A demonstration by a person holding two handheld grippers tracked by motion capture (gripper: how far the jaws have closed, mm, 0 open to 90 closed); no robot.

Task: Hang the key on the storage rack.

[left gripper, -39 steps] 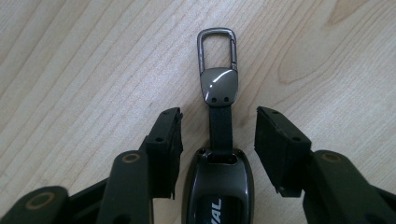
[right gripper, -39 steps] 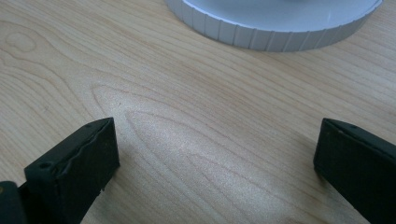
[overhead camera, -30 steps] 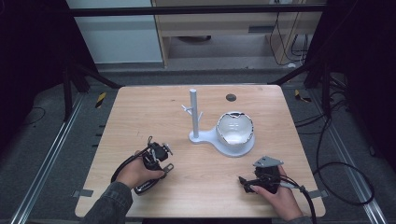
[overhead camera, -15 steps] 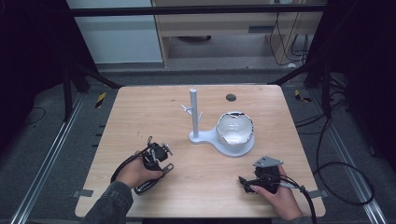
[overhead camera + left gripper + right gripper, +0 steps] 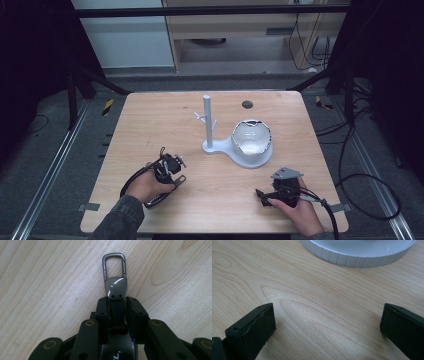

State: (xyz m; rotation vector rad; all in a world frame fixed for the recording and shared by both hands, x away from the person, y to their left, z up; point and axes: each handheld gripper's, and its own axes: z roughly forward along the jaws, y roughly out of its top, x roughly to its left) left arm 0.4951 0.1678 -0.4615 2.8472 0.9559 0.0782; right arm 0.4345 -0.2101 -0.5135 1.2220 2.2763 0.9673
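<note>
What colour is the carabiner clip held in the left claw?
Dark gunmetal grey, glossy; the carabiner clip shows best in the left gripper view.

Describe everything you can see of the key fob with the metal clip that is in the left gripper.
The key fob has a thin, dark grey metal carabiner loop, closed, on a glossy grey cap with two small holes. Below the cap a black strap leads to a dark body with pale lettering, partly hidden. It lies flat along the wooden table, loop pointing away from the left gripper. The black jaws have just been closing and now press on the strap from both sides.
</note>
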